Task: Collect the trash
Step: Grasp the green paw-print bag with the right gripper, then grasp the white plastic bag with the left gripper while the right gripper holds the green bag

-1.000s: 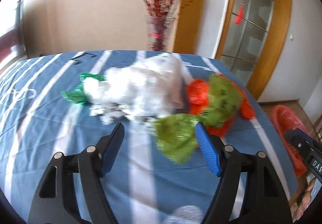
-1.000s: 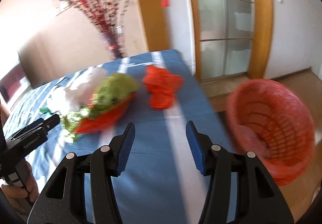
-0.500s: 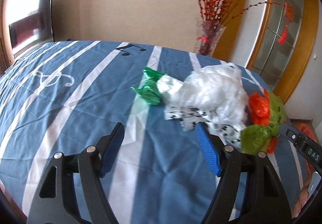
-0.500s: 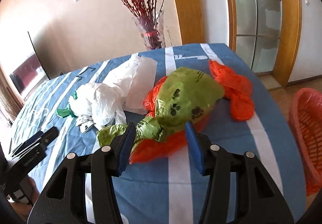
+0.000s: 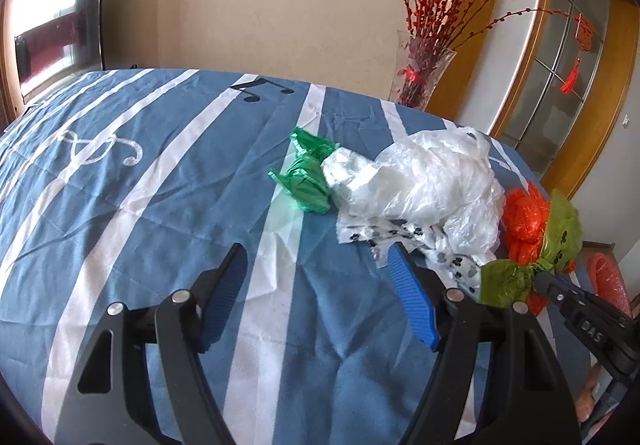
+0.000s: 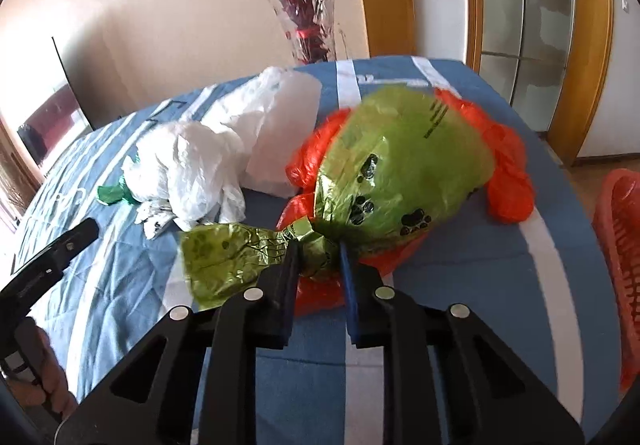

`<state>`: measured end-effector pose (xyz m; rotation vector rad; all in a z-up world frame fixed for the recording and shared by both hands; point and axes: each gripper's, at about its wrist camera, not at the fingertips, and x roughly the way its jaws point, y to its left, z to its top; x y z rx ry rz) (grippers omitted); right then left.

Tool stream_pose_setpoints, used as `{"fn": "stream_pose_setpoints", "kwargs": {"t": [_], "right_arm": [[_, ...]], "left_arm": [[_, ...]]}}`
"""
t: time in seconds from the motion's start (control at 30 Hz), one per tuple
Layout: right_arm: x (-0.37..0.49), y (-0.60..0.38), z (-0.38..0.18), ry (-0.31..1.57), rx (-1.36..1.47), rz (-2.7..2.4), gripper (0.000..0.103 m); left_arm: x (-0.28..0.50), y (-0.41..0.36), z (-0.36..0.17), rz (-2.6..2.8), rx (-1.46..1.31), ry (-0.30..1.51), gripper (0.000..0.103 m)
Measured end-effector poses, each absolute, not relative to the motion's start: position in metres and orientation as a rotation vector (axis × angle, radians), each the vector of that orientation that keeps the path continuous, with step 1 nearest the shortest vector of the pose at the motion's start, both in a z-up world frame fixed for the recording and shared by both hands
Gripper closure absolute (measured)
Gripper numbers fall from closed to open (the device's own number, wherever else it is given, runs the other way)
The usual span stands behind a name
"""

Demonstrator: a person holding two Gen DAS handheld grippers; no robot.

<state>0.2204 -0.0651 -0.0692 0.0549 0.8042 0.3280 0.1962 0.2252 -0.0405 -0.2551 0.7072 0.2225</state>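
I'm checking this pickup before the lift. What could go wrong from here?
The right gripper pinches only the twisted neck of the green bag, so the thin film might slip or tear. The orange bag under it may drag along. The basket sits off the bed's edge, so a drop could land on the floor.

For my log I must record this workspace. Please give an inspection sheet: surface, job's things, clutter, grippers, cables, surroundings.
Surface: blue striped cloth, wrinkled.
Job's things: green bag over red bag; white bags; dark green bag; red basket off the edge.
Clutter: nothing seen.
Grippers: right gripper shut on green bag's neck; left gripper open, holding nothing.
Cables: nothing seen.
Surroundings: vase with red branches, TV, glass door.
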Motion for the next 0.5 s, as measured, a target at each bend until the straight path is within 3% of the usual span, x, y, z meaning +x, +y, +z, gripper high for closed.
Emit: {"fn": "stream_pose_setpoints", "kwargs": {"t": [0.2, 0.5], "right_arm": [[0.198, -0.084, -0.046, 0.73, 0.05, 0.314, 0.083], [0.191, -0.121, -0.034, 0.714, 0.096, 0.261, 0.083]], "left_arm": [[0.215, 0.205, -0.025, 0.164, -0.221, 0.68, 0.031], [0.281, 0.175, -0.014, 0.053, -0.157, 0.706, 0.017]]}}
